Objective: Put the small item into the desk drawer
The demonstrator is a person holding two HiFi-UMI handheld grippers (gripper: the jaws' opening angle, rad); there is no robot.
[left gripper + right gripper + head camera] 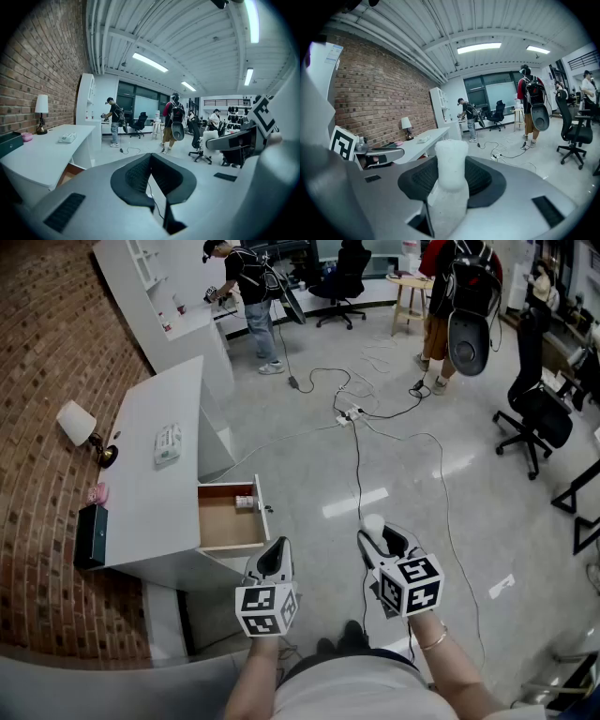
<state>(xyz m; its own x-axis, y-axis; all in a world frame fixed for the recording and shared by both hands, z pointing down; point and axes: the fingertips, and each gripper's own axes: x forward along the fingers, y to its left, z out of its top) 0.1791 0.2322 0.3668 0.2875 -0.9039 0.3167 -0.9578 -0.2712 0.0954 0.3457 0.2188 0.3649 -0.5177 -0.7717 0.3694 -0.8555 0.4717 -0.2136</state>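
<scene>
Jaws of right gripper (452,180) gripping white bottle (451,159), long axis forward

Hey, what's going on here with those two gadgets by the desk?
A person stands near a white desk with a gripper in each hand. The right gripper is clamped on a small white item, while the left gripper is shut and empty. The desk drawer stands open, with another small object lying in one corner. The held item is not yet in the drawer.
</scene>
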